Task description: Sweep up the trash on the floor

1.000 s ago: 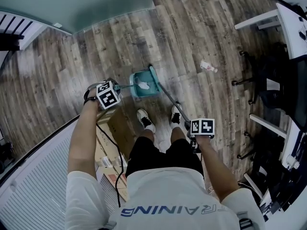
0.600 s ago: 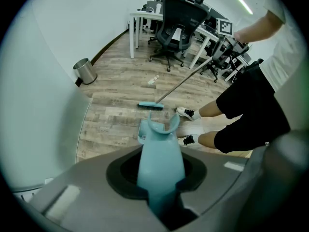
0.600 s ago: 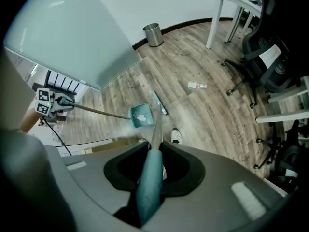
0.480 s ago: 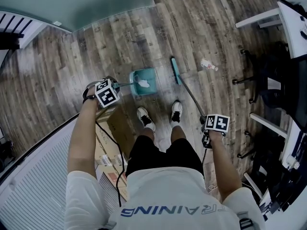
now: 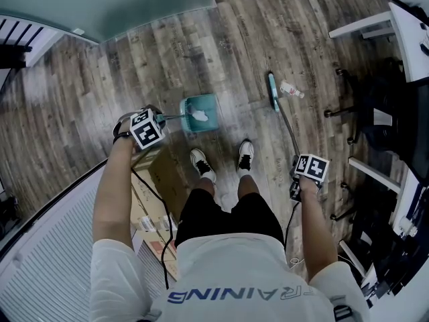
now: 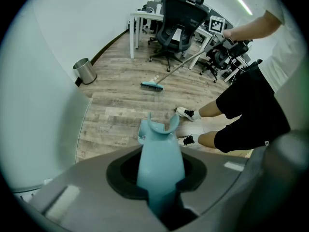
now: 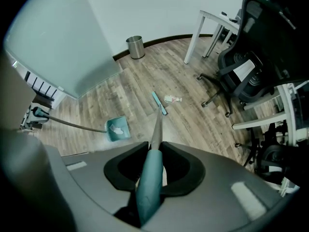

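Wood-plank floor (image 5: 74,113) is spreading grey-brown under the whole scene, bare enough that loose litter is showing plainly. Nearest items: the person's two shoes (image 5: 201,165) are standing side by side, with a cardboard box (image 5: 157,180) lying just to their left. Left gripper (image 5: 149,131): its jaws are gripping the teal dustpan handle (image 6: 160,163) and pointing steeply down, which is letting the dustpan (image 5: 211,106) sit flat on the boards just ahead of the shoes as the receiving end. One white scrap (image 5: 200,118) is already lying inside the pan. Right gripper (image 5: 307,173): its jaws are clamping the teal grip of the broom handle (image 7: 148,182), and the long shaft is slanting away forward, so the person is reaching the litter without stooping. Broom head (image 5: 273,91) is sitting low at the floor, well apart from the dustpan and just beside the remaining trash (image 5: 292,90), a small pale crumpled item lying loose on the boards. The head is standing on the pan's side of that item, so the bristles are, by this reading, needing to pass beyond it before drawing it back. Farthest items: an office chair (image 5: 375,113) and a white desk (image 5: 402,25) are crowding the right side, and a metal bin (image 7: 136,47) is standing against the far wall.
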Demonstrator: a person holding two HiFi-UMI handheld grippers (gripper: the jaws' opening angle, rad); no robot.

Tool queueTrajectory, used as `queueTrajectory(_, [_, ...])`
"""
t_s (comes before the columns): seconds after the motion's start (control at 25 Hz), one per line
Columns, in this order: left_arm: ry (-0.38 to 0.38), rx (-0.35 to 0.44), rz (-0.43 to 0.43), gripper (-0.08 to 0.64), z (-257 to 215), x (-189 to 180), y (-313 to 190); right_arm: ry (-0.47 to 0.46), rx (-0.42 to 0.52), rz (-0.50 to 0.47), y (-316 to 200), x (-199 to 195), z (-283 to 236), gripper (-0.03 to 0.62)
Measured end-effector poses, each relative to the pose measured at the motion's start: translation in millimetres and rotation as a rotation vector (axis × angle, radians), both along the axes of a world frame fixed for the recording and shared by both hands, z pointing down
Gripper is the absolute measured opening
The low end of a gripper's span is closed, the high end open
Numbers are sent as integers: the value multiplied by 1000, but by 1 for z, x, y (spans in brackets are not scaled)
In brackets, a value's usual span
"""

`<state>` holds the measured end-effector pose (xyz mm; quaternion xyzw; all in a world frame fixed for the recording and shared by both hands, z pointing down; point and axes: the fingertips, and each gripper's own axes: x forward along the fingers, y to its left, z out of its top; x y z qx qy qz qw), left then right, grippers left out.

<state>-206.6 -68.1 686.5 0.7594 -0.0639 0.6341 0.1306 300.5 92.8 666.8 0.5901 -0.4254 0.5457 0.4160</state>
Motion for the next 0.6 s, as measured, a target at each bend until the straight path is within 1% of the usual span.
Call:
queueTrajectory(0.08, [-1,-4,-1,91,0,-1,1,16,2,7,-2,6,1,109])
queueTrajectory(0.36, [10,-5,-3,91,0,-1,-3,25,3,40,-9,24,0,109])
queueTrajectory(0.6, [16,-3,-1,91,-2,-1,-6,63,18,92,-14,46,-6,109])
